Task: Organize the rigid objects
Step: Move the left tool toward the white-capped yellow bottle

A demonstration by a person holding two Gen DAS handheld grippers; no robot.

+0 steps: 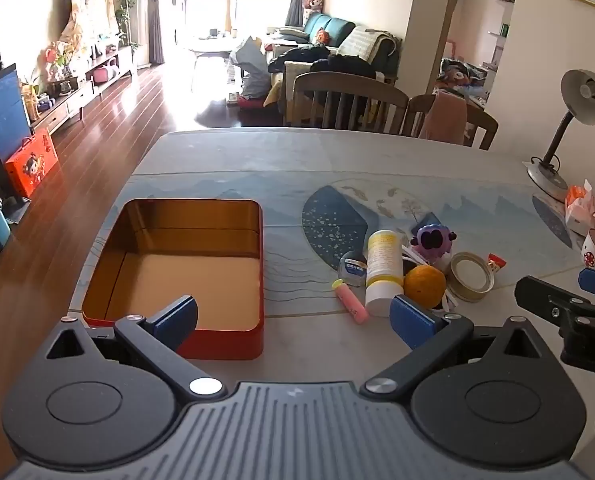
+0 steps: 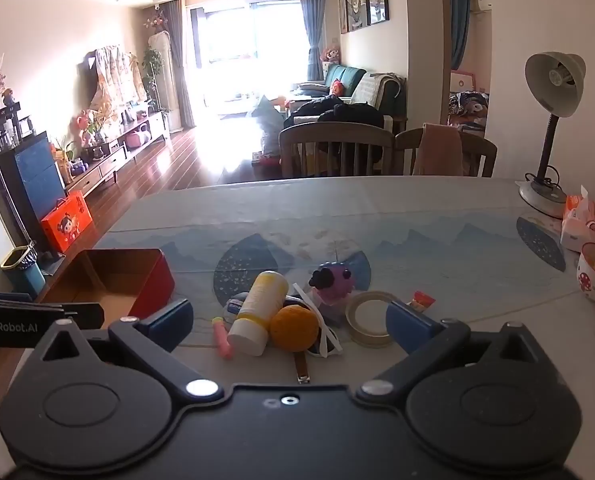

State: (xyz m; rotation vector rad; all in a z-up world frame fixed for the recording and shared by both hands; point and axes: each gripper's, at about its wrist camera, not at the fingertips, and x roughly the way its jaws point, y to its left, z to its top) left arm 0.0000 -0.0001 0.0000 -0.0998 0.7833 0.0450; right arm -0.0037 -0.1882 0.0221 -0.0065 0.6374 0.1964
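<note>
Both the left tongs (image 1: 293, 316) and the right tongs (image 2: 287, 326) stand fully open and empty. The pile lies just ahead of the right tongs; the tin (image 1: 145, 240) sits ahead-left of the left ones. Risk: closing on the crowded bottle (image 2: 259, 308) could nudge the orange (image 2: 294, 328), rolling it across the tabletop (image 2: 437, 216).

Red tin (image 1: 221, 344) with gold inside, orange fruit (image 1: 424, 286), pink marker (image 1: 352, 303), white-and-yellow bottle (image 1: 383, 268), purple toy (image 1: 433, 240)
</note>
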